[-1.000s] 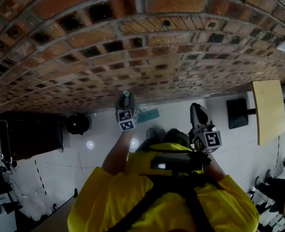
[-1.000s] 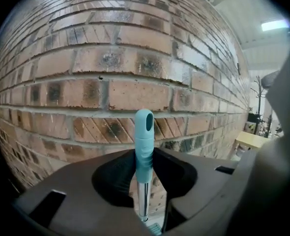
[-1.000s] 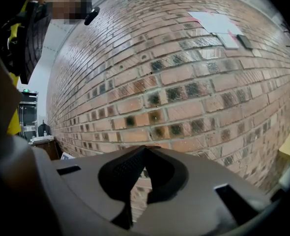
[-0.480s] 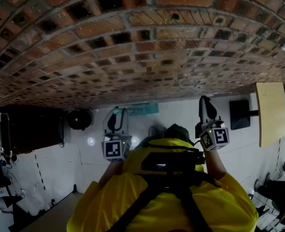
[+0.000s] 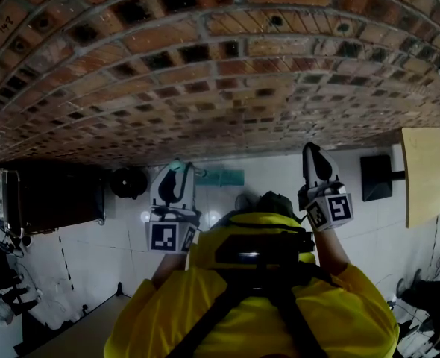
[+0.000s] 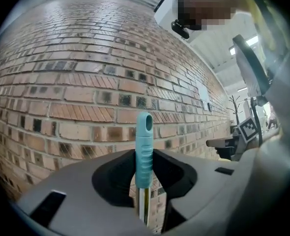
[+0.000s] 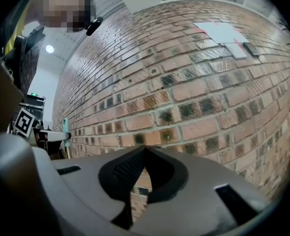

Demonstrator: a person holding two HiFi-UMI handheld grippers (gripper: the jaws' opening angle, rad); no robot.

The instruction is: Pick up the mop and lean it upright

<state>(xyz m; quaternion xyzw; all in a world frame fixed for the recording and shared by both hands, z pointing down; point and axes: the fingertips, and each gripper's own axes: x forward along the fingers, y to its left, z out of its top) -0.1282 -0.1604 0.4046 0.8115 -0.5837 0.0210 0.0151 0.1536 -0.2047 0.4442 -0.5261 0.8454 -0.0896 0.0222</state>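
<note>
Left gripper [image 5: 173, 181] lowered, grasping mop handle [image 6: 144, 151], upright in its own view, right gripper [image 7: 144, 151] clenched empty.

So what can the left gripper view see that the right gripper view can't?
Only the left gripper view: the teal mop handle up close, upright, clamped in the left gripper. Only the right gripper view: the right gripper shut on nothing, and white sheets on the wall. Both: the brick wall, and that handle, tiny in the right one.
</note>
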